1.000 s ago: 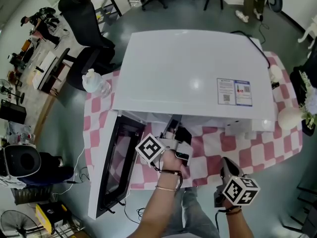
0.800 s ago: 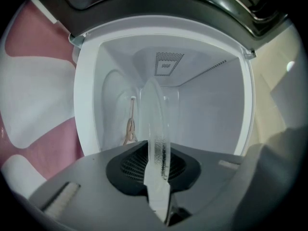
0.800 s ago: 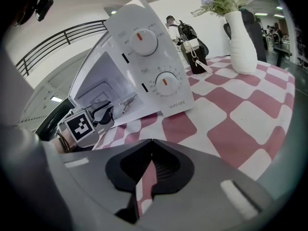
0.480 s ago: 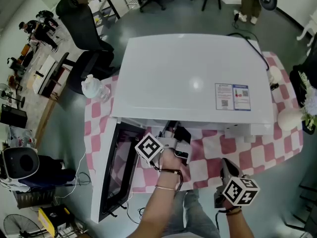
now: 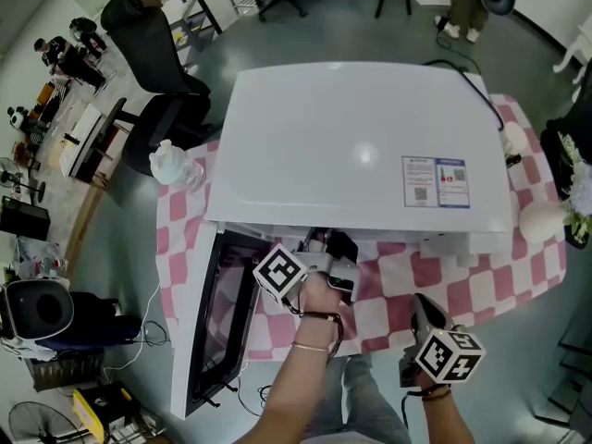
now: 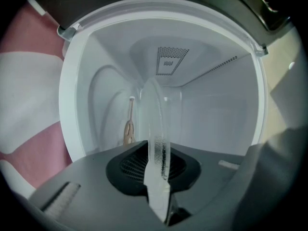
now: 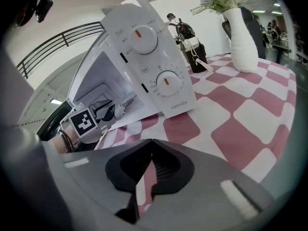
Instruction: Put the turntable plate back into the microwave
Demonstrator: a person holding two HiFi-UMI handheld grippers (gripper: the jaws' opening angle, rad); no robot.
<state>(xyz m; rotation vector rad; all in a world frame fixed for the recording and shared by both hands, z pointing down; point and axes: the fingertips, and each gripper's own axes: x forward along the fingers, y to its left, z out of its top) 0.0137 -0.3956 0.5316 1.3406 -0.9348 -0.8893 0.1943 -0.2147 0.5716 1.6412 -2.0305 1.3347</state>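
Observation:
The clear glass turntable plate (image 6: 156,129) shows edge-on in the left gripper view, reaching into the microwave's white cavity (image 6: 211,109). My left gripper (image 6: 160,170) is shut on its near rim. In the head view the left gripper (image 5: 324,252) sits at the mouth of the white microwave (image 5: 361,146), its tips hidden under the top, and the door (image 5: 217,313) hangs open at the left. A small tan hub (image 6: 128,129) stands in a round recess inside. My right gripper (image 5: 421,320) rests near the table's front edge, jaws shut (image 7: 147,170) and empty.
A pink-and-white checked cloth (image 5: 453,271) covers the table. A water bottle (image 5: 174,160) stands at the microwave's back left. A white vase with flowers (image 7: 240,32) is at the right, past the dial panel (image 7: 154,61). Office chairs (image 5: 157,54) stand behind.
My left gripper has edged slightly further into the microwave's mouth with the plate. The right gripper has kept still.

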